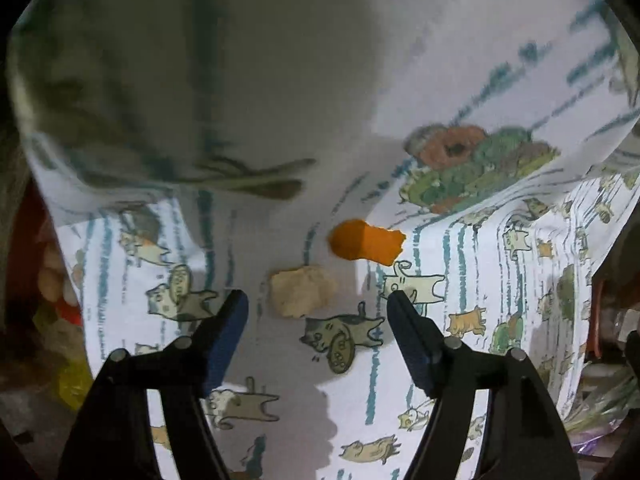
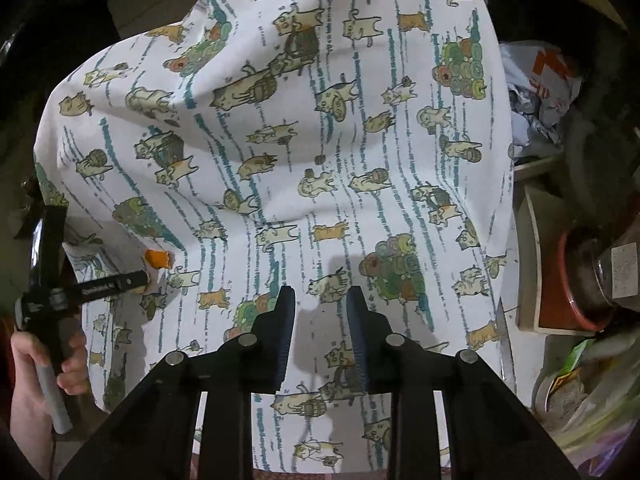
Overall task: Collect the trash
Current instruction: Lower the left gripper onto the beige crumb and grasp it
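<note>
Two scraps lie on a white cloth printed with cats [image 1: 480, 272]: an orange peel piece [image 1: 366, 243] and a pale beige peel piece [image 1: 302, 290]. My left gripper [image 1: 316, 300] is open and empty, its tips just short of the beige piece, which sits between them. In the right wrist view the orange piece [image 2: 158, 259] shows at the left, with the left gripper's finger [image 2: 116, 282] beside it. My right gripper [image 2: 320, 300] is open and empty above the cloth [image 2: 320, 140], well right of the scraps.
The cloth drapes over a raised surface and hangs in folds. At the right stand a red bowl with a jar [image 2: 592, 280], a wooden box [image 2: 532, 240], crumpled bags [image 2: 540, 92] and a plastic bag with wrappers [image 2: 580, 400].
</note>
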`<state>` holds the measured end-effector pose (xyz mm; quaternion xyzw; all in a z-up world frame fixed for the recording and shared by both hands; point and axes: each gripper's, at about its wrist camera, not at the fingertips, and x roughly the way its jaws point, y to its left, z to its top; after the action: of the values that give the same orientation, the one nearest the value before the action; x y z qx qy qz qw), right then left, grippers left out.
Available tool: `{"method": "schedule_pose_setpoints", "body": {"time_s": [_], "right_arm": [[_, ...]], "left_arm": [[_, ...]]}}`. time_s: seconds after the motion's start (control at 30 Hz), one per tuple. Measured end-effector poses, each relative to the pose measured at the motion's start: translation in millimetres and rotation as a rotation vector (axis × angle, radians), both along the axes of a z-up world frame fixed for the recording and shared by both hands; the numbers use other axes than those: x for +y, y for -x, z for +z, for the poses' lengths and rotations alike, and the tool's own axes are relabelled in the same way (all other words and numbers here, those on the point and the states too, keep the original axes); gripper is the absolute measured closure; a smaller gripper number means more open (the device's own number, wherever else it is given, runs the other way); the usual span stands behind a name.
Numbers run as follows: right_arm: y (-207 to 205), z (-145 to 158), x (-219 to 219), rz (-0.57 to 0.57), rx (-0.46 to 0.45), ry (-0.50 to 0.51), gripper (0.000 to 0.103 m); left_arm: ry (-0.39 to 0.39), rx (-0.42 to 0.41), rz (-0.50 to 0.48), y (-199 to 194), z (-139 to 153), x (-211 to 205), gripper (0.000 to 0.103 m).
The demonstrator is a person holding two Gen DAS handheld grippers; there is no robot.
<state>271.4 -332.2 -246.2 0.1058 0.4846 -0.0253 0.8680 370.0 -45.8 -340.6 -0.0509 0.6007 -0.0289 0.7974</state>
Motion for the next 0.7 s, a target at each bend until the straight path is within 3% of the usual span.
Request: {"method": "schedule_pose_setpoints", "body": {"time_s": [0.17, 0.23, 0.3, 0.4, 0.7], "right_arm": [[-2, -1, -9, -0.021, 0.008, -0.004, 0.073], [-2, -1, -11, -0.024, 0.009, -0.008, 0.073], [-2, -1, -10, -0.023, 0.009, -0.006, 0.073], [-4, -1, -6, -0.016, 0.011, 0.004, 0.073], [-15, -5, 22, 0.036, 0.019, -0.039, 0.073]], "left_arm": [[-0.038, -0.005, 0.039, -5, -6, -5, 0.036], [-0.029, 0.013, 0.079, -8, -10, 0, 0.046], [-0.018, 0.035, 0.099, -12, -15, 6, 0.068], [-0.057, 0.006, 0.069, -11, -10, 5, 0.068], [-0.003, -0.063, 0.041, 10, 29, 22, 0.068]]}}
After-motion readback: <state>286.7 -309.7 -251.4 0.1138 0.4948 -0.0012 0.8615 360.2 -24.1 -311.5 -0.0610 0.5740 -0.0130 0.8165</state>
